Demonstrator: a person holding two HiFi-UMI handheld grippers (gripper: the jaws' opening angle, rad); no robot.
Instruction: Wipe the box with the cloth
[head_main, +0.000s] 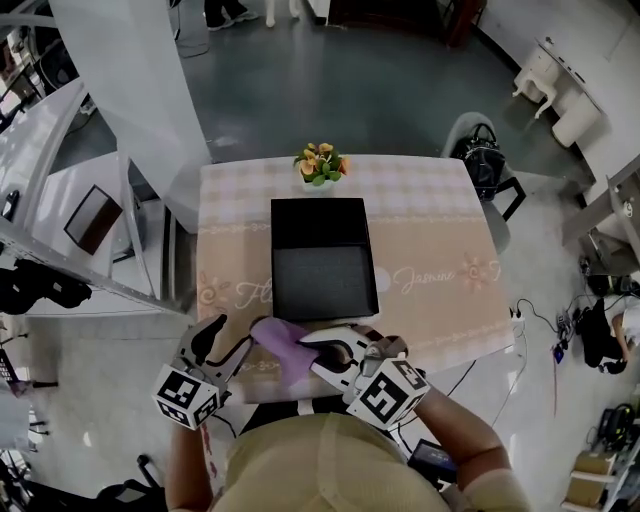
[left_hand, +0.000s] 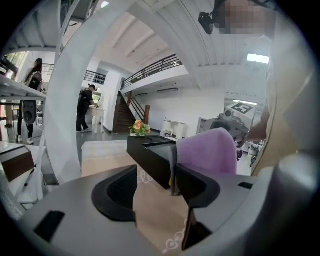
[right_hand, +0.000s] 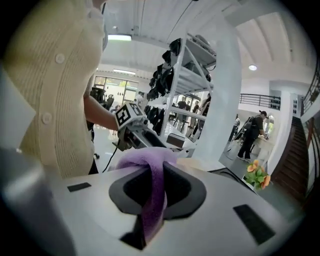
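Observation:
A black open box (head_main: 323, 258) lies in the middle of the table (head_main: 440, 240), its lid part toward the far side. A purple cloth (head_main: 283, 340) hangs just in front of the box's near edge, with my right gripper (head_main: 312, 352) shut on it. In the right gripper view the cloth (right_hand: 152, 185) runs pinched between the jaws of the right gripper (right_hand: 154, 187). My left gripper (head_main: 232, 340) is left of the cloth, open and empty. In the left gripper view, the left gripper (left_hand: 156, 192) shows the table between its jaws, with the box (left_hand: 150, 155) and cloth (left_hand: 207, 150) ahead.
A small pot of orange flowers (head_main: 321, 165) stands at the table's far edge behind the box. A white pillar (head_main: 130, 90) and metal racks (head_main: 40, 200) are to the left. A chair with a black bag (head_main: 483, 160) sits at the far right corner.

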